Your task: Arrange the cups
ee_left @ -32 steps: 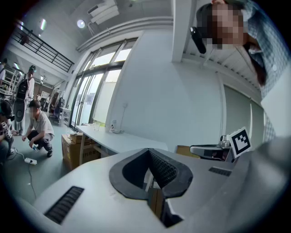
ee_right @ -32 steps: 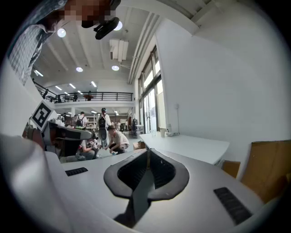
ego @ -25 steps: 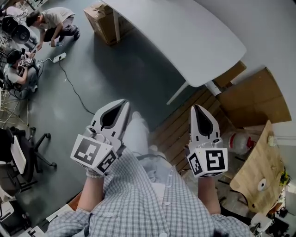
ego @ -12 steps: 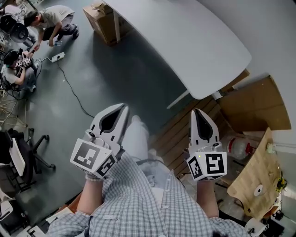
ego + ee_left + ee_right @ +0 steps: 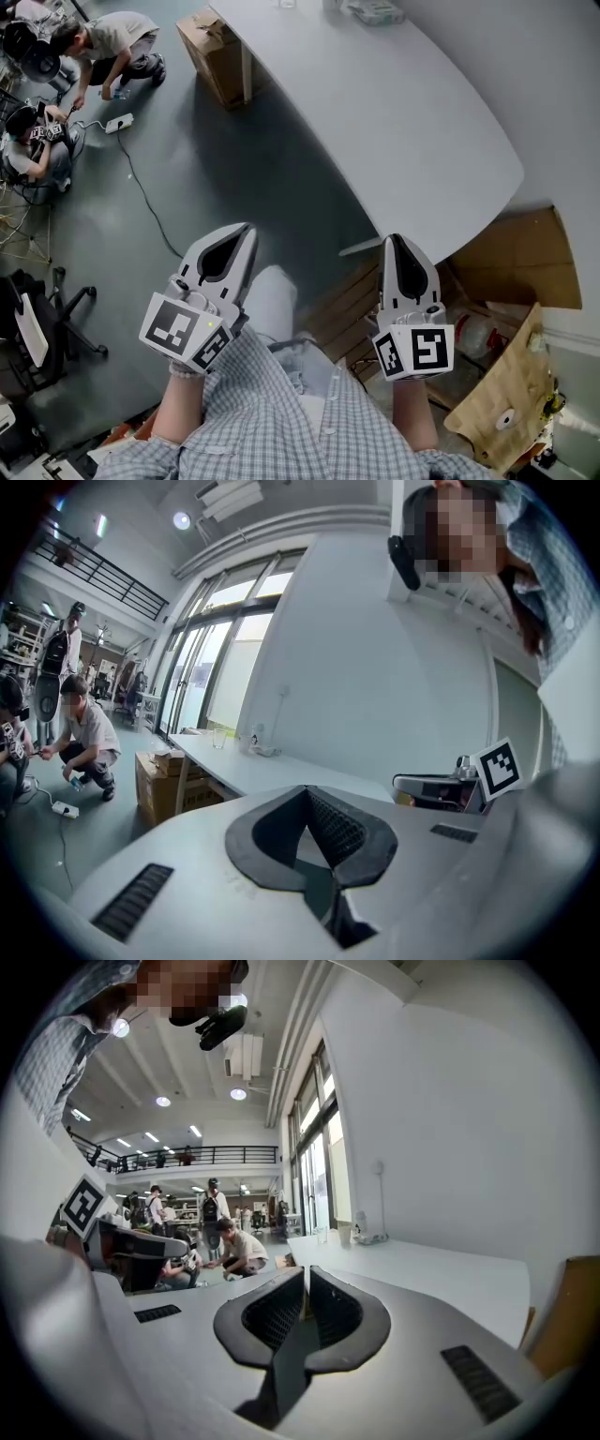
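A clear cup (image 5: 217,738) stands at the far end of a long white table (image 5: 403,112), with a second small container (image 5: 255,739) beside it. In the right gripper view a clear cup (image 5: 323,1235) and a paler cup (image 5: 344,1233) stand there next to a low clear object (image 5: 371,1237). In the head view only their bases show at the top edge. My left gripper (image 5: 246,231) and right gripper (image 5: 390,241) are held side by side over the floor, short of the table's near end. Both are shut, with nothing held between the jaws.
A cardboard box (image 5: 214,42) sits under the table's far part. Two people (image 5: 103,42) crouch on the floor at the far left by a power strip (image 5: 119,119) and its cable. An office chair (image 5: 47,319) is at the left. Cardboard sheets (image 5: 516,272) and wooden slats (image 5: 347,309) lie at the right.
The head view has tipped upward: the table now reaches further down the frame and its far end has come in. Both grippers sit lower in the frame, still shut.
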A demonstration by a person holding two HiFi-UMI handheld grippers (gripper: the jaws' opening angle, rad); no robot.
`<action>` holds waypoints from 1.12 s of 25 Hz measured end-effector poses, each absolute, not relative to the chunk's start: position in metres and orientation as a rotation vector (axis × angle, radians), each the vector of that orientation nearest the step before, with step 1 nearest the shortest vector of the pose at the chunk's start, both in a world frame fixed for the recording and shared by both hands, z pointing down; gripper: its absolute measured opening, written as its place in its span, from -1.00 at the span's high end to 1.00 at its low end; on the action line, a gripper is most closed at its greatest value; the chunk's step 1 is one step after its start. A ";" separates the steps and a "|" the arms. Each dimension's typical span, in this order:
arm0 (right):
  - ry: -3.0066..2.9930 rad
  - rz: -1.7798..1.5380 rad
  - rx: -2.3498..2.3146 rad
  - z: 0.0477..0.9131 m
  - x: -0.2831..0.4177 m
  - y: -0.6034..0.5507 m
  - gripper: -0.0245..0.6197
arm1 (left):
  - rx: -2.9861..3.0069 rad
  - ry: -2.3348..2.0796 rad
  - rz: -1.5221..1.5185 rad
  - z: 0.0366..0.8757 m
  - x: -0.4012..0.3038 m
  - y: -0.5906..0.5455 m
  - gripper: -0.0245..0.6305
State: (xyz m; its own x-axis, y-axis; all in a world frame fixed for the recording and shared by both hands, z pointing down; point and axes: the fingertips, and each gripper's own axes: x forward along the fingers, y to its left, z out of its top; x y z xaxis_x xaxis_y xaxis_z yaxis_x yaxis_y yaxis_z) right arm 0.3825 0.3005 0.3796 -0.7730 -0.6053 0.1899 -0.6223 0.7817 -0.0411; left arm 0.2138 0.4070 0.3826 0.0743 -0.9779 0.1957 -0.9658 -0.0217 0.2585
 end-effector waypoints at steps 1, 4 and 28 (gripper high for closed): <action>-2.806 0.148 0.969 0.373 0.372 0.291 0.82 | 2.036 -1.942 -0.053 0.377 0.204 0.399 0.90; -2.804 0.145 0.958 0.350 0.342 0.265 0.82 | 2.023 -1.949 -0.050 0.356 0.173 0.377 0.90; -2.829 0.038 0.853 0.271 0.195 0.190 0.82 | 1.899 -2.167 -0.144 0.279 0.017 0.348 0.90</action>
